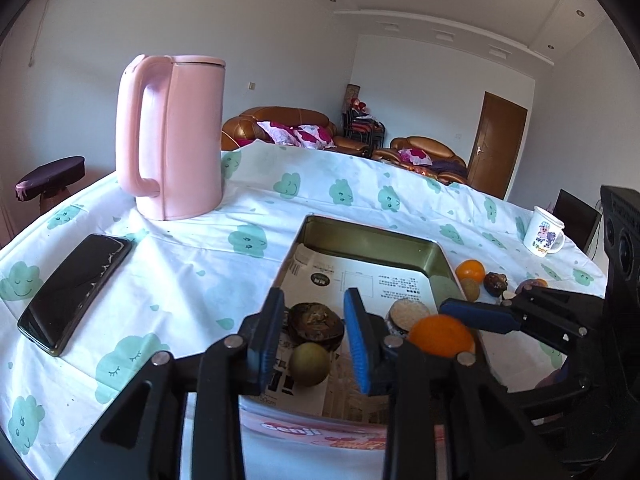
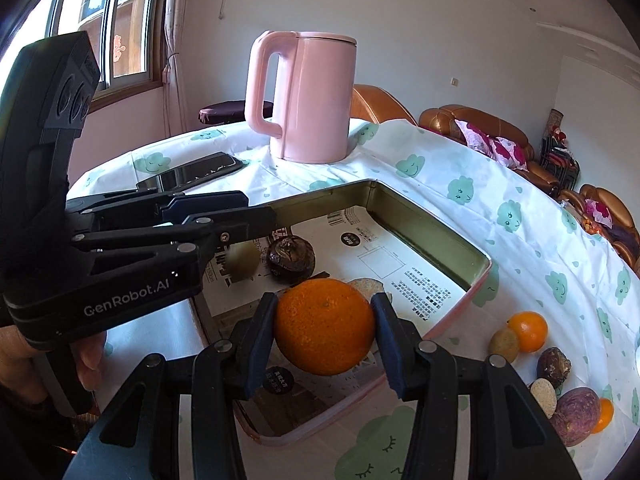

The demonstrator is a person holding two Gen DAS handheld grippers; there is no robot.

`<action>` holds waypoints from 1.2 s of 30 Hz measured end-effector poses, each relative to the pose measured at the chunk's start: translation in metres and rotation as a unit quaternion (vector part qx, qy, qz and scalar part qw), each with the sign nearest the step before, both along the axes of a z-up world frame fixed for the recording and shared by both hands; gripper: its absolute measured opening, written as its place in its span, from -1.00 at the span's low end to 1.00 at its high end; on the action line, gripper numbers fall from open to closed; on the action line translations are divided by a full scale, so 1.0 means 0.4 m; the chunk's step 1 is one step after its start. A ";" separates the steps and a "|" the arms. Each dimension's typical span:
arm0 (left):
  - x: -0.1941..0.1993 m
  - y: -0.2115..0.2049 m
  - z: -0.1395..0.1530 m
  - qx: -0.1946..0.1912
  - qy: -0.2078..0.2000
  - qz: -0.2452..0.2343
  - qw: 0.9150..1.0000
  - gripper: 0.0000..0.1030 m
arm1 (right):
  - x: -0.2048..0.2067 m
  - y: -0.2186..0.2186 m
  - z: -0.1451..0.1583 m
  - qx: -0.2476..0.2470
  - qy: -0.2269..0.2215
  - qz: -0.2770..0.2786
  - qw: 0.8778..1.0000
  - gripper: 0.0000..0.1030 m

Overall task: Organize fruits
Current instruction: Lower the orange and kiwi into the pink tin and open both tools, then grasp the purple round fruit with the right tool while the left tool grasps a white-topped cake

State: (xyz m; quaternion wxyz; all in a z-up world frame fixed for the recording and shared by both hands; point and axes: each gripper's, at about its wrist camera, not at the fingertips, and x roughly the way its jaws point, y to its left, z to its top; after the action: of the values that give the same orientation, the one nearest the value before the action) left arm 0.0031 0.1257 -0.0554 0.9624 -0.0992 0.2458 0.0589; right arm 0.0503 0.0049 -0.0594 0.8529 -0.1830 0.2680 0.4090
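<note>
Clothed table (image 1: 192, 264) carries kettle (image 1: 176, 136), phone (image 1: 76, 292), tin (image 1: 440, 258), mug (image 1: 542, 236).

My grippers: matt black plastic arms, ribbed blue pads (image 1: 357, 340). Orange (image 2: 324, 326) between my right pads: dimpled, slightly glossy peel. Tin tray (image 2: 420, 220): dull brushed metal walls, printed paper liner (image 1: 360, 280) inside. Dark fruit (image 1: 316, 326) in tray: wrinkled, shiny skin. Tablecloth (image 1: 192, 264): thin creased cloth, printed clouds. Far kettle (image 1: 176, 136): smooth matt pink plastic. Phone (image 1: 76, 292) on left: glossy glass.
</note>
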 end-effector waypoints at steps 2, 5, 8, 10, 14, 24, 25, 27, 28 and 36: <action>-0.009 -0.003 0.010 0.004 -0.012 0.009 1.000 0.35 | -0.004 -0.024 0.011 0.004 -0.011 -0.011 1.000 0.20; -0.021 -0.024 0.033 0.008 -0.031 0.006 0.999 0.54 | -0.012 -0.087 0.032 0.010 -0.037 -0.028 0.999 0.21; -0.019 -0.064 0.054 0.014 -0.043 -0.010 0.999 0.57 | 0.001 -0.190 0.059 0.022 -0.059 -0.071 0.996 0.25; -0.013 -0.101 0.064 0.020 -0.049 -0.023 0.998 0.69 | 0.026 -0.264 0.072 0.022 -0.070 -0.115 0.991 0.33; 0.014 -0.190 0.075 0.037 -0.047 -0.060 0.996 0.69 | 0.092 -0.386 0.076 0.020 -0.065 -0.190 0.979 0.35; 0.102 -0.343 0.059 0.066 -0.024 -0.110 0.991 0.82 | 0.185 -0.425 0.007 -0.011 0.010 -0.214 0.977 0.35; 0.109 -0.349 0.055 0.066 -0.021 -0.113 0.991 0.82 | 0.193 -0.422 0.000 -0.014 0.015 -0.216 0.976 0.35; 0.121 -0.356 0.050 0.068 -0.015 -0.114 0.991 0.82 | 0.207 -0.425 -0.014 -0.015 0.029 -0.219 0.975 0.35; 0.123 -0.359 0.047 0.069 -0.012 -0.115 0.991 0.82 | 0.215 -0.426 -0.018 -0.013 0.041 -0.218 0.975 0.35; 0.153 -0.387 0.035 0.080 0.008 -0.130 0.988 0.82 | 0.237 -0.421 -0.033 -0.020 0.073 -0.208 0.975 0.02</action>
State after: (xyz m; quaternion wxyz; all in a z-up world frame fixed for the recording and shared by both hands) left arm 0.0641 -0.0292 -0.0412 0.9648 0.0109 0.2584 -0.0469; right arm 0.1449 -0.1633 -0.0728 0.8936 -0.1098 0.3695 0.2298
